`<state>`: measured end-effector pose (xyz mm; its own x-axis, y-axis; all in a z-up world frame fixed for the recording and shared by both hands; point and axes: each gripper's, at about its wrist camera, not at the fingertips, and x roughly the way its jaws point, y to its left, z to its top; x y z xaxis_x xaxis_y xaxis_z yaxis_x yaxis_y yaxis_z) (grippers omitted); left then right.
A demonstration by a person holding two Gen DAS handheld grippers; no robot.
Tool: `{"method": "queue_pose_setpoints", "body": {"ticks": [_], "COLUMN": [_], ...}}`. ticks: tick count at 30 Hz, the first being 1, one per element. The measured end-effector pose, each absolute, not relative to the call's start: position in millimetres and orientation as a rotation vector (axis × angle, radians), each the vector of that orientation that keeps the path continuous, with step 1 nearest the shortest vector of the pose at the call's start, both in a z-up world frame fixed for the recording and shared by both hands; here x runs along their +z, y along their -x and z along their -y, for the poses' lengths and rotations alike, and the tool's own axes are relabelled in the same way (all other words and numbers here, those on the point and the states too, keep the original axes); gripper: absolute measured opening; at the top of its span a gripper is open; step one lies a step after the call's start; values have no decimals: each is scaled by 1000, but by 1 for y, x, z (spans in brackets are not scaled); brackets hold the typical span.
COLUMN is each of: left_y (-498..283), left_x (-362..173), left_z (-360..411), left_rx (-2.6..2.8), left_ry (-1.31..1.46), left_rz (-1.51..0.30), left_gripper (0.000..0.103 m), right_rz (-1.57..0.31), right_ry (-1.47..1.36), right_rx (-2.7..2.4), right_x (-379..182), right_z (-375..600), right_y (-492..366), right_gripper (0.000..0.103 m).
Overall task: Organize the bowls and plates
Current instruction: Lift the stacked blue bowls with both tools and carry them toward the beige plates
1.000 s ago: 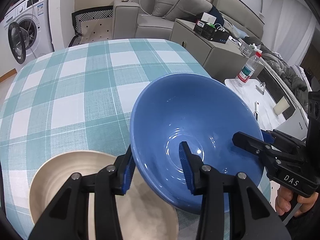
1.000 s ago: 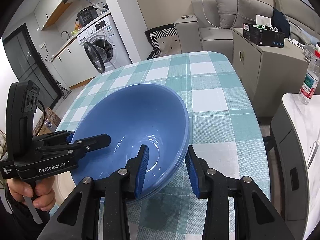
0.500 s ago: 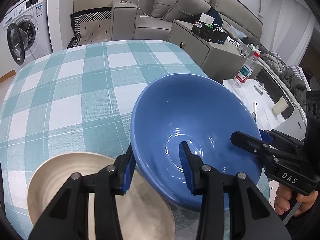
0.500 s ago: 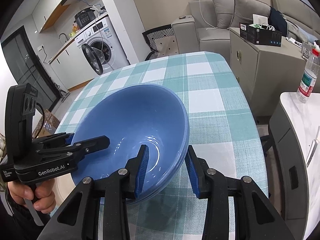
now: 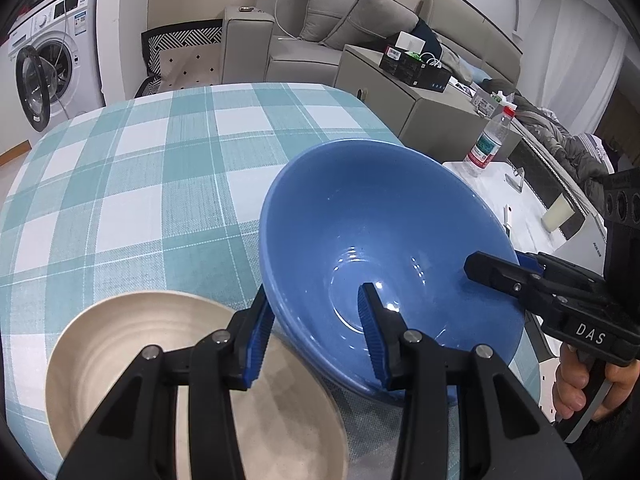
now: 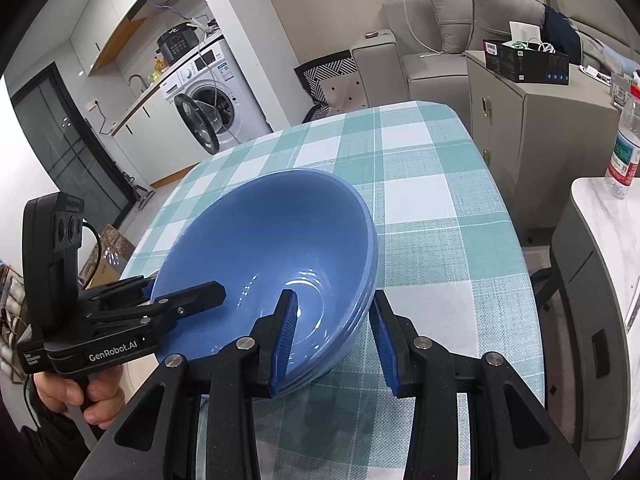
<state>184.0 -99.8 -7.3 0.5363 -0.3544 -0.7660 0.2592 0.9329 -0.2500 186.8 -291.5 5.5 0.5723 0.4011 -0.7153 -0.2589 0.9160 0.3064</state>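
Blue-padded left tongs [image 5: 316, 332] and right tongs [image 6: 334, 336] each pinch opposite rims of the blue bowl [image 5: 384, 240], tilted over the checked table's [image 5: 140, 184] near edge, beside a cream plate [image 5: 120, 344].

On the tabletop [image 5: 168, 168] a bowl [image 5: 376, 232] sits tilted at the near right, and a plate [image 5: 132, 344] lies just left of it at the near edge. The left hand-held gripper [image 5: 316, 332] straddles the bowl's near-left rim; the right hand-held gripper [image 6: 332, 336] straddles its right rim. Beyond the far left corner stands a washing machine [image 5: 52, 60]. A sofa [image 5: 320, 40] lies behind the tabletop, a cabinet [image 5: 416, 100] to its far right, and a bottle [image 5: 490, 140] on a surface right of the bowl.
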Motion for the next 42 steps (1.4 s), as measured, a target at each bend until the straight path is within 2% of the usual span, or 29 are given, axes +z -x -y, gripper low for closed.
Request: {"method": "queue_pose_setpoints", "body": {"ticks": [11, 42], "left_y": [-181, -158], "left_x": [-6, 38], "left_z": [105, 78], "left_rx": [-362, -286], "left_ry": [86, 98], "left_rz": [-945, -786], "left_gripper": [37, 37], "right_rz": [-870, -753], "right_ry": [-157, -196], "right_rx": [358, 379], "right_x": [9, 48], "right_z": [292, 268], "right_y": [-185, -163], "right_gripper": [32, 32]}}
